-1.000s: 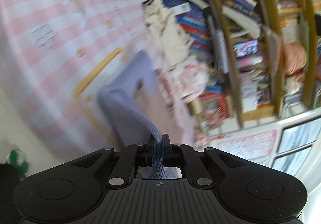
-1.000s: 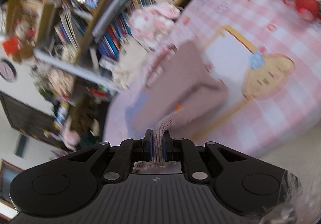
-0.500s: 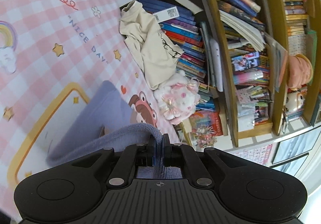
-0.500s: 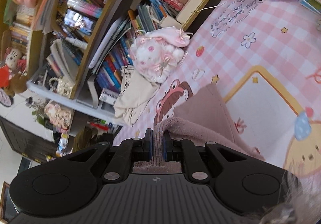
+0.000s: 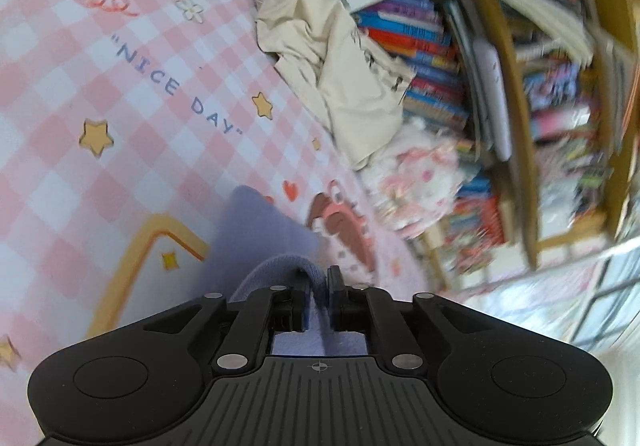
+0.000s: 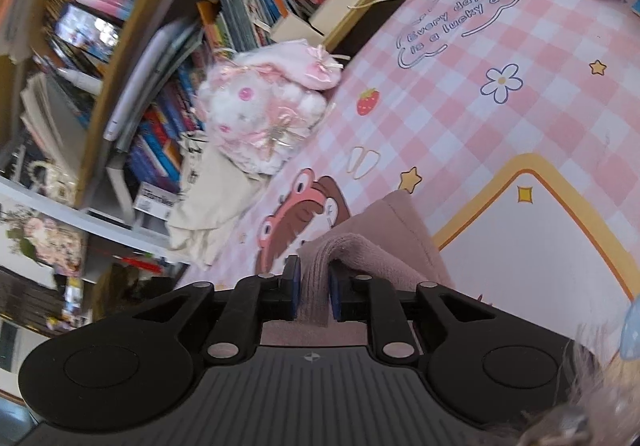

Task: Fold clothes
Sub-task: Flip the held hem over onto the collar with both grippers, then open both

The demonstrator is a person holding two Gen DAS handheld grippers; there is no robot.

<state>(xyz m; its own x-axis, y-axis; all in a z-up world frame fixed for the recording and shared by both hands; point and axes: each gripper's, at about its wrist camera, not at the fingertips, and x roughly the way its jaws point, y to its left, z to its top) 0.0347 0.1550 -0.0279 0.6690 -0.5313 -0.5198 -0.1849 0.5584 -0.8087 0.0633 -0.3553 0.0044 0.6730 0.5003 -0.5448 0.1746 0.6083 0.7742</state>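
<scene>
Knitted fabric of one garment (image 5: 256, 242) is seen lying on the pink checked cloth (image 5: 100, 94), near the frog drawing (image 6: 304, 206) printed on it and beside the yellow-framed white panel (image 6: 536, 242). In the left wrist view the garment looks lavender; in the right wrist view the same kind of folded edge (image 6: 360, 246) looks dusty pink. A doubled fold is drawn up between the jaws of the left gripper (image 5: 318, 298), which have just been opening slightly; the gap is narrow and the fabric is still pinched there. The right gripper (image 6: 314, 298) is likewise set narrow with a fold of fabric filling the gap, and its jaws have just been opening a little as well. Behind the garment, a crumpled cream garment (image 5: 340, 70) and a pink and white plush toy (image 6: 260, 114) are propped against a crowded bookshelf (image 5: 500, 86). A fluffy sleeve (image 6: 576, 406) is glimpsed at the lower right of the right wrist view.
</scene>
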